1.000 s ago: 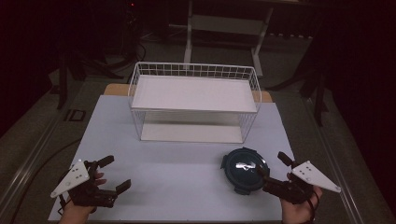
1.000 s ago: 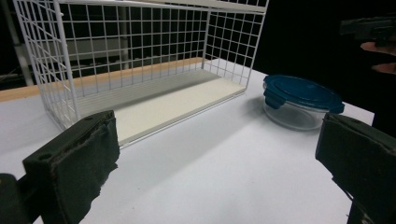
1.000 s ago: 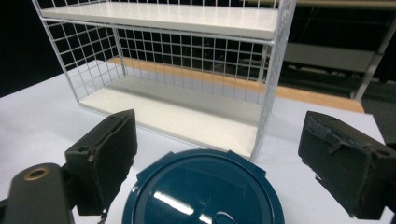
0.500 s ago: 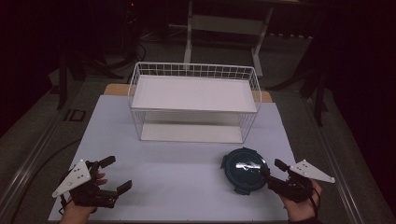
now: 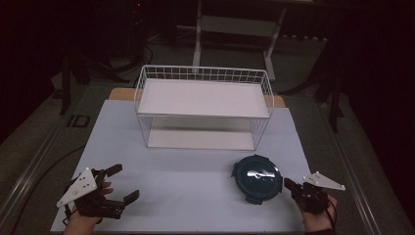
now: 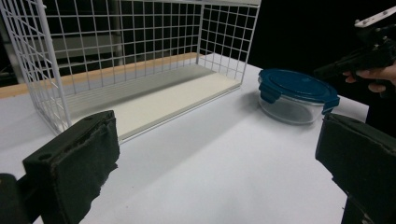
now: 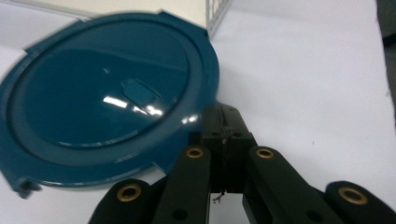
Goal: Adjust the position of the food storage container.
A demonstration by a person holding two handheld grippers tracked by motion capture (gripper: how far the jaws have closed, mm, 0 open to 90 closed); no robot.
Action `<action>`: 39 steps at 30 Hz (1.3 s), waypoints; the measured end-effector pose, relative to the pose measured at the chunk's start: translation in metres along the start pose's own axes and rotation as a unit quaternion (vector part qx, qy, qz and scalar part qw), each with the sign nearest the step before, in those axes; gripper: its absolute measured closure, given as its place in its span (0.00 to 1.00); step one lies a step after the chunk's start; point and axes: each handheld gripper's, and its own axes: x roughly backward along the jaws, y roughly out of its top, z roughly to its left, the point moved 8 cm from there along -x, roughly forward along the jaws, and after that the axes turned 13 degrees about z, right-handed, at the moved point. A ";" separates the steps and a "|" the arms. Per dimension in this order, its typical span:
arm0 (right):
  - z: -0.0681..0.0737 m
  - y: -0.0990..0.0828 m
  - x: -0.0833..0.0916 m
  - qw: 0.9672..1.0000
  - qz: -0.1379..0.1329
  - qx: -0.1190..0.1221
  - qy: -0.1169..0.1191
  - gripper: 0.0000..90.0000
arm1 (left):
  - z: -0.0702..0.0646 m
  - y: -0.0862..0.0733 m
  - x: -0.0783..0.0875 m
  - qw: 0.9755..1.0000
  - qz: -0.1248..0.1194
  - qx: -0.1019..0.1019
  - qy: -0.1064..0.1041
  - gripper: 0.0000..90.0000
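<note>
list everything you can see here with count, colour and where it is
wire basket: 1, white, far middle of the table, open front toward the person
container: 1, clear bowl with dark blue clip lid, near right, in front of the basket
table: 1, white top with wooden far edge
left gripper: 1, black, near left, jaws wide apart, empty
right gripper: 1, black, near right, jaws together at the lid's rim
hands: 2, at the bottom edge

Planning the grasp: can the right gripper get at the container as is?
Probably yes. The right gripper sits just beside the container with bare table between, nothing blocking. Its jaws are shut, though, so they'd need opening first.
</note>
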 end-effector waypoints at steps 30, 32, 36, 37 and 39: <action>0.037 0.024 -0.026 0.998 0.016 0.024 0.053 1.00 | -0.003 -0.002 -0.004 1.000 0.008 -0.004 -0.007 0.00; 0.042 0.027 -0.028 0.998 0.017 0.030 0.057 1.00 | -0.003 -0.002 -0.005 1.000 0.009 -0.005 -0.007 0.00; 0.052 0.034 -0.034 0.997 0.017 0.039 0.064 1.00 | -0.003 -0.002 -0.005 1.000 0.010 -0.006 -0.007 0.00; 0.054 0.035 -0.036 0.997 0.017 0.041 0.065 1.00 | -0.003 -0.002 -0.005 1.000 0.010 -0.006 -0.007 0.00; 0.058 0.038 -0.038 0.996 0.017 0.044 0.069 1.00 | -0.003 -0.002 -0.005 1.000 0.011 -0.006 -0.007 0.00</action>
